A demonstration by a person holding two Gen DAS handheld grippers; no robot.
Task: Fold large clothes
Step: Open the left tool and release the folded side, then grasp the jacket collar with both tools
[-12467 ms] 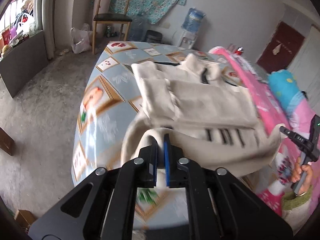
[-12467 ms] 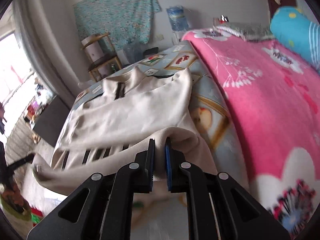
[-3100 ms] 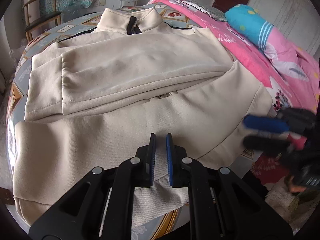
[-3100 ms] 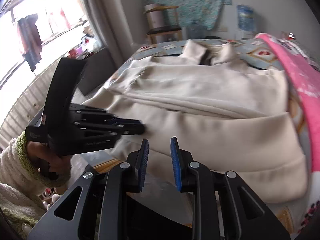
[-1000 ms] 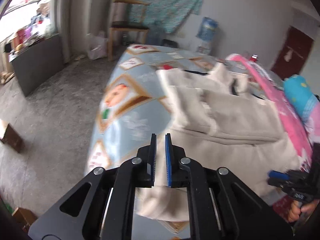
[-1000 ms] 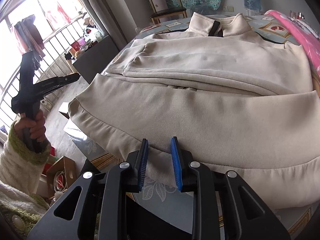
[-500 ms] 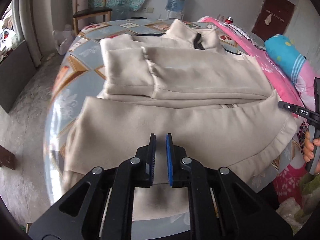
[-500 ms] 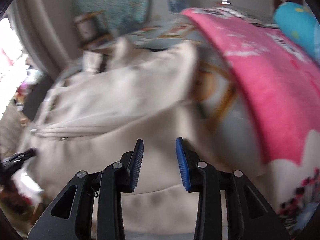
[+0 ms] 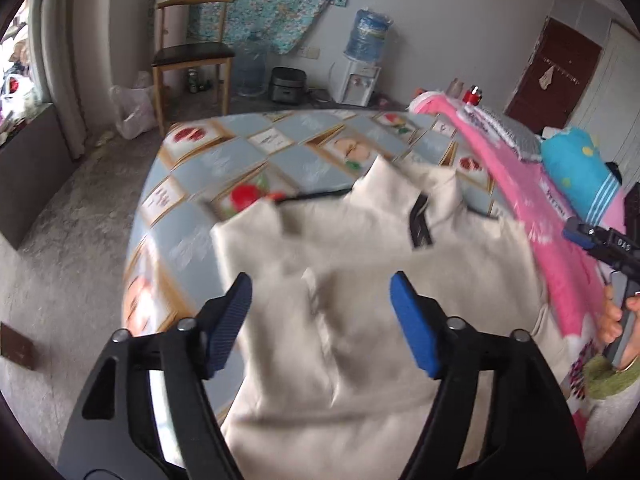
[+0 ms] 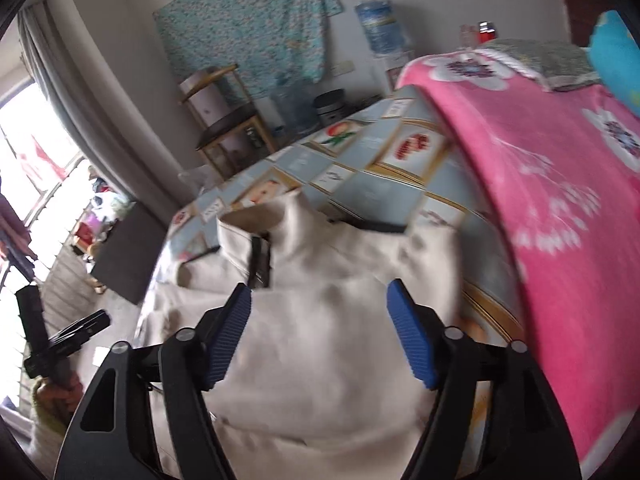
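A large beige sweatshirt with a dark zip collar lies folded on the table with the patterned blue cloth. It also shows in the right wrist view. My left gripper is wide open and empty above the sweatshirt's left part. My right gripper is wide open and empty above its right part, near the collar. The right gripper also shows at the right edge of the left wrist view. The left gripper shows at the left edge of the right wrist view.
A pink flowered blanket covers the bed to the right of the table, with a blue pillow on it. A wooden chair, a water dispenser and a plastic bag stand beyond the table.
Both grippers have opened wide; the left was shut half a second ago. Both have moved up toward the collar end of the sweatshirt. The views are blurred by motion.
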